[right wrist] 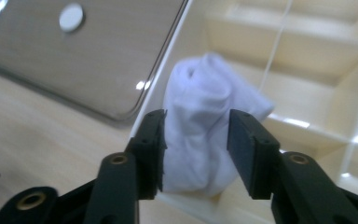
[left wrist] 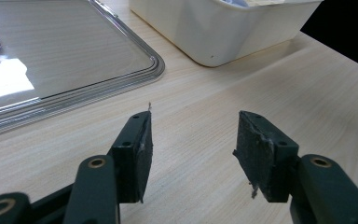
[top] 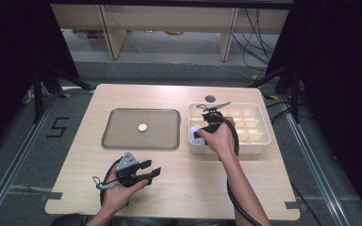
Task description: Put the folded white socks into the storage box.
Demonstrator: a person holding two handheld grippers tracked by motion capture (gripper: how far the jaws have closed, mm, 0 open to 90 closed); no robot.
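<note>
A crumpled white cloth bundle, soft and creased with a rounded knot-like top, sits in the near-left compartment of the cream plastic divided organiser box, at the right side of the pale wooden table. In the high view the cloth shows as a small white patch against the box's left wall. The right gripper hangs over that compartment with its black jaws spread on either side of the cloth; a gap shows between the right pad and the fabric, while the left pad is at the fabric's edge, so nothing is pinched. In the high view the right gripper is held from above by the right hand.

The left gripper rests low over the near-left part of the table, jaws spread apart with bare wood between them.

Left of the box lies a shallow rectangular metal-rimmed tray with a small round white disc at its middle. On the floor to the left a black "5" is marked.
</note>
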